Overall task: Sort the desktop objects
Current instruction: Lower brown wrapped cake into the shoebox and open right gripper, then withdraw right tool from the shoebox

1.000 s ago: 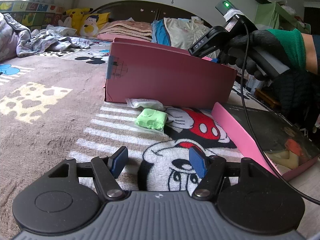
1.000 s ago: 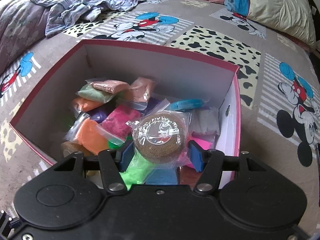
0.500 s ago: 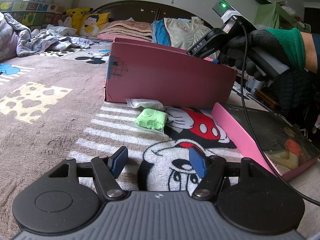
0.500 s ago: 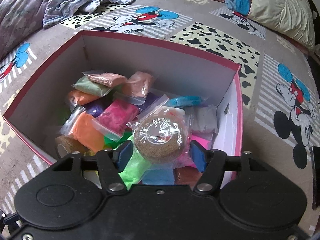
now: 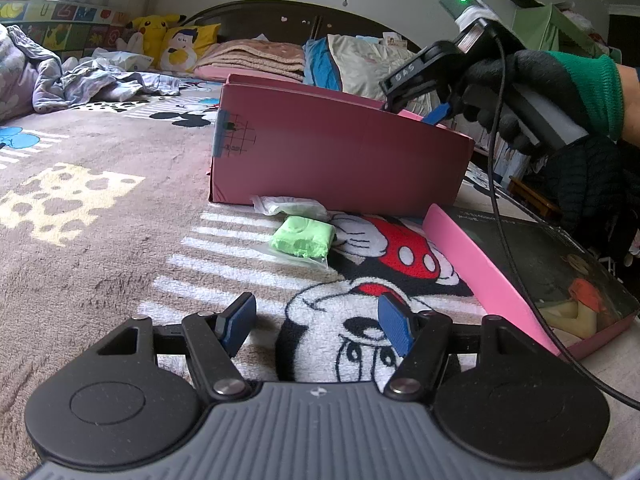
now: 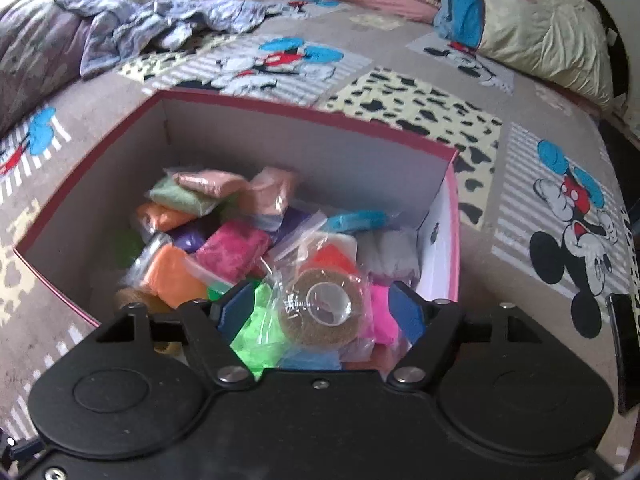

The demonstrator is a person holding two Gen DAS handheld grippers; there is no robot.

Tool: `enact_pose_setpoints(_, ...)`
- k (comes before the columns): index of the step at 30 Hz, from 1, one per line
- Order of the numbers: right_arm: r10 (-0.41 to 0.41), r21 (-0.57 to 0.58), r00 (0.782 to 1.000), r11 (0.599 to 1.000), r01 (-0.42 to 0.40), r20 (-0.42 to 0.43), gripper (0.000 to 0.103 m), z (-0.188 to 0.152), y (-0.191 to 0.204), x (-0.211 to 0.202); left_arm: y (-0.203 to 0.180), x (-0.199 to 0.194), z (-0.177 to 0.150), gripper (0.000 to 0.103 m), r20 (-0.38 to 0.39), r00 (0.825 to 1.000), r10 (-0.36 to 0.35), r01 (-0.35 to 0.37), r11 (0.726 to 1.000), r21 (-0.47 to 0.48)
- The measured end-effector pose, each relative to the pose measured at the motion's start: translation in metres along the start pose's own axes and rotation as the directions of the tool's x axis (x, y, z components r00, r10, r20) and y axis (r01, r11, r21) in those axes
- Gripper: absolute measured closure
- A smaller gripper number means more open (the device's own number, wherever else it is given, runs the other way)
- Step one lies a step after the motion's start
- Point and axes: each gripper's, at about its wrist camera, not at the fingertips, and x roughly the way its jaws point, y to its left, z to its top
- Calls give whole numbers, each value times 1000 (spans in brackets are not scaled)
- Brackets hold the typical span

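R gripper (image 6: 324, 312) wide open over box (image 6: 304, 120), bagged brown roll (image 6: 320, 312) lying loose between fingers. L gripper (image 5: 316, 320) open, empty, w/ green clay bag (image 5: 303, 236) ahead on blanket (image 5: 80, 240).

Cartoon-print blanket (image 5: 100, 216), pink box (image 5: 336, 160), green clay bag (image 5: 303, 236), pink lid (image 5: 472, 256), pillows (image 6: 536, 24)
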Motion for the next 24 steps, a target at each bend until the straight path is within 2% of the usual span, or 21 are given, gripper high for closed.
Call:
enact_pose_setpoints(7,19,22,996,1000,-21,89,25,-4,4,-32,-1,0,0,37,-4,1000,8,-8,1000,6)
enact_pose_setpoints(11,58,69,988,995,-69,143,23,-18,4,-54,0,1,1,37,-17,1000,13,-13,1000,0)
enact_pose_setpoints(15,89,103,979,989,-109,182,22,-38,6,-73,5,2,7,37,-34,999,21,-21,1000,-17)
enact_pose_setpoints(20,160,174,966,965,-197,204,20,-69,5,-88,14,3,17,37,-42,999,29,-30,999,-24)
enact_pose_setpoints(24,179,169,960,962,-217,214,20,-94,15,-102,20,7,26,37,-55,998,22,-23,1000,-13)
